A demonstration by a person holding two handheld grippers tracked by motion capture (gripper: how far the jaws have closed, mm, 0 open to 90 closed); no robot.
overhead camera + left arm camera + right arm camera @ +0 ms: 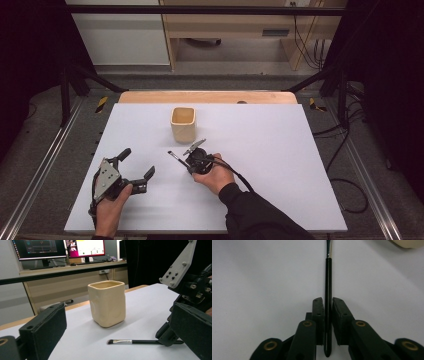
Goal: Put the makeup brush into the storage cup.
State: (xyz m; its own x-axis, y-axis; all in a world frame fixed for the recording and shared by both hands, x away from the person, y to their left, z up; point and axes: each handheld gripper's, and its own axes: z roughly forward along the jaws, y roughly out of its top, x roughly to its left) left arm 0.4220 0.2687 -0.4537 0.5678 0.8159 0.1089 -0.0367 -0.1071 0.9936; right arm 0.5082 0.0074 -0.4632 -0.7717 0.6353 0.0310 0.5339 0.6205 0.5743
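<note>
White tabletop (280, 165) at frame centre: right gripper (189, 162) clamps a black brush (176, 156) below the cream cup (182, 124); left gripper (136, 167), lower left, gapes empty.

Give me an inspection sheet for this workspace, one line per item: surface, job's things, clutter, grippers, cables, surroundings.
Surface: white table top, no marks seen.
Job's things: black-handled brush lying low over the surface, bristles pointing away; cream cup upright, apart from the brush.
Clutter: nothing seen.
Grippers: right gripper shut on the brush handle; left gripper open, holding nothing.
Cables: black cable trails from the right gripper; more cables on the floor at right.
Surroundings: wooden desk with monitors beyond the table.
</note>
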